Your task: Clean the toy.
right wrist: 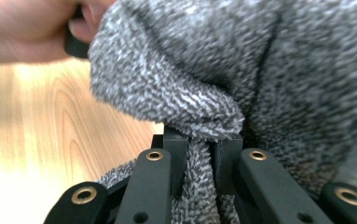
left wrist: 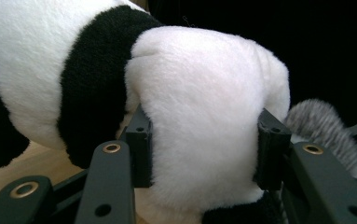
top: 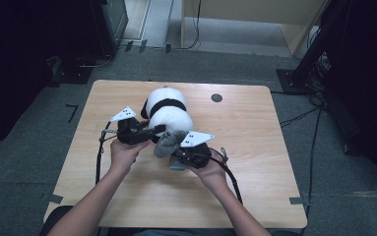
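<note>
The left gripper (left wrist: 204,154) clamps the toy panda (left wrist: 204,116) (white part); the right gripper (right wrist: 199,161) pinches a grey sock (right wrist: 241,74).

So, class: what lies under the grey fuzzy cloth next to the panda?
The wooden table shows around the grey cloth; the right gripper pinches it. Whatever it covers is hidden.

You can't really see the panda plush (top: 166,110) whole anywhere: in the high view the left gripper (top: 157,131) and the grey fuzzy cloth (top: 169,142) cover its near end, and in the left gripper view it runs off the top and left edges. The cloth's full shape is anyone's guess, cropped and blurry in the right gripper view. Your right gripper (right wrist: 199,156) jaws sit buried in the folds.
</note>
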Motion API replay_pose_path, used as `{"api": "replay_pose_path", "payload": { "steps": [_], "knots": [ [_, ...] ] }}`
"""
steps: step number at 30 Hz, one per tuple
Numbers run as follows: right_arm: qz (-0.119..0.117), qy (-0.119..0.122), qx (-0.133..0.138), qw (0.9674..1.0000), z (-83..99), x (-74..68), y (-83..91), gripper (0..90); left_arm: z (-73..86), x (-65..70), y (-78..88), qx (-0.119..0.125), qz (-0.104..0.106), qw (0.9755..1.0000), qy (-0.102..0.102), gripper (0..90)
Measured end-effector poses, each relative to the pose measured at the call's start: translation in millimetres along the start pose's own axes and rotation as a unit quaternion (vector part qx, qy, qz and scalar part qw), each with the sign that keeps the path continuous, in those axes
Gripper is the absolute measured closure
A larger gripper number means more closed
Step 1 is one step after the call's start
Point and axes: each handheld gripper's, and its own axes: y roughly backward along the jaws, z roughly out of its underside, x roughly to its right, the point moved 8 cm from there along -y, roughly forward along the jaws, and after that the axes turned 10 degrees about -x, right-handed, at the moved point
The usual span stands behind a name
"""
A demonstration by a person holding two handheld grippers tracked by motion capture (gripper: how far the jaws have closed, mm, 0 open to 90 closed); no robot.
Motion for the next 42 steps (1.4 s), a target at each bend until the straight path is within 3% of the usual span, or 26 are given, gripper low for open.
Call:
{"api": "replay_pose_path", "payload": {
  "steps": [3,6,13,20,26,35,42],
  "knots": [
    [0.002,-0.004,-0.021,0.9998,9.0,4.9,-8.4,80.6,-2.3,-1.5,2.8,0.007,0.008,0.9999,0.012,52.4],
    [0.018,-0.008,-0.045,0.9988,19.4,12.8,-16.3,80.6,-3.7,0.6,4.9,0.013,0.016,0.9998,0.005,52.4],
    [0.034,-0.031,-0.048,0.9978,29.5,33.8,-14.9,80.6,-1.5,3.3,5.3,0.003,0.011,0.9998,-0.014,52.2],
    [0.068,-0.072,-0.039,0.9944,35.9,63.1,4.4,80.6,-2.0,2.2,11.9,-0.004,0.002,0.9992,-0.04,52.1],
    [0.084,-0.099,-0.008,0.9915,34.4,81.9,30.3,80.4,-4.0,-3.1,18.4,0.003,-0.008,0.9986,-0.051,52.0],
    [0.115,-0.174,0.033,0.9775,45.1,120.3,69.9,79.8,-4.2,-19.6,24.7,0.002,-0.028,0.998,-0.057,51.7],
    [0.144,-0.188,0.03,0.9712,53.1,139.7,85.5,79.8,-1.5,-32.3,24.4,-0.015,-0.046,0.9965,-0.069,51.6]
  ]
}}
